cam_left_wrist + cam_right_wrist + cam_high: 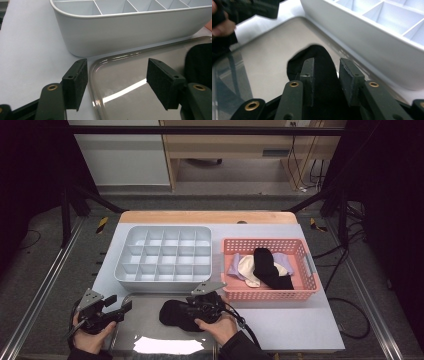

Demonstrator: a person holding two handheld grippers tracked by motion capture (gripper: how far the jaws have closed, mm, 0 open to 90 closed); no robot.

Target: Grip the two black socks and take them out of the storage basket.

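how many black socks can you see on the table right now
2. One black sock lies on the metal tray, between the right gripper's jaws. Another lies in the pink basket atop lighter socks; more may be hidden underneath.

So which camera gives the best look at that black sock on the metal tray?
The right gripper view: the black sock lies close up between the jaws. The high view shows the black sock small and partly covered; the left gripper view catches its edge.

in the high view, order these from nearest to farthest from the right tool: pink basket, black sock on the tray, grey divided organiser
1. Black sock on the tray: between the jaws of the right tool.
2. Grey divided organiser: just beyond the tool, across the tray edge.
3. Pink basket: to the tool's right; its near corner comes about as close, its middle lies farther.
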